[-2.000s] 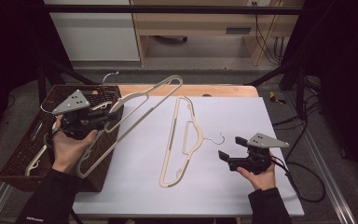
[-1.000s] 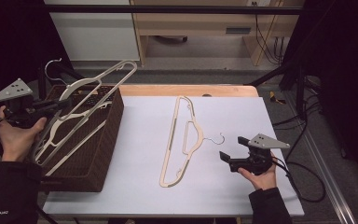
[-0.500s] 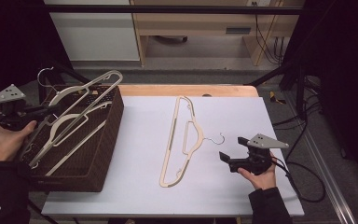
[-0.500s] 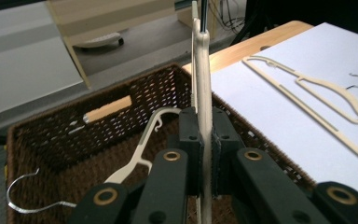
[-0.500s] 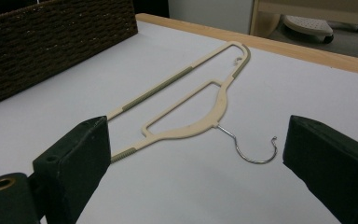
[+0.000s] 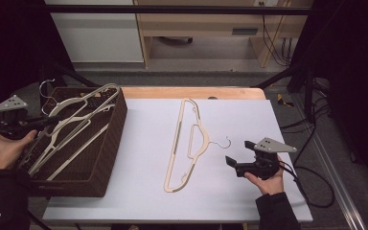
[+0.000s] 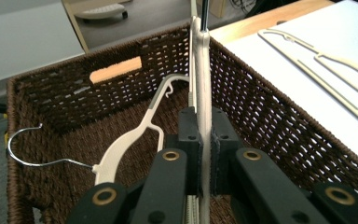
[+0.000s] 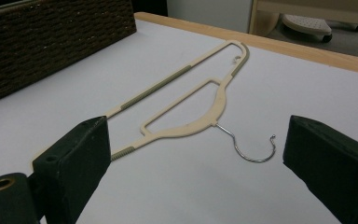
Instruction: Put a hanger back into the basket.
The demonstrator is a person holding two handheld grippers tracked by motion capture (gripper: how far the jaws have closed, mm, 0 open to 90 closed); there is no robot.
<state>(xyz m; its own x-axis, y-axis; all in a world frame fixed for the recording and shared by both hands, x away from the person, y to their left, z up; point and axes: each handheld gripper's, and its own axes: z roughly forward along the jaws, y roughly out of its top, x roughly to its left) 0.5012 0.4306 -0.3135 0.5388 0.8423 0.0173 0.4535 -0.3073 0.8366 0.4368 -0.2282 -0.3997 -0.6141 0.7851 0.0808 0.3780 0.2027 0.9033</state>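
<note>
At nine o'clock, your left gripper [image 6: 38, 122] clenched a cream plastic hanger [image 6: 72, 122] over the brown wicker basket [image 6: 110, 143]; your right gripper [image 6: 232, 165], jaws released, faced the remaining cream hanger [image 6: 184, 143] on the white table [image 6: 139, 191].

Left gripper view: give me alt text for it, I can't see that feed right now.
The left gripper is shut on the bar of a cream hanger, held over the brown wicker basket. A second cream hanger with a wire hook lies inside the basket, and a third hanger lies on the white table at right.
</note>
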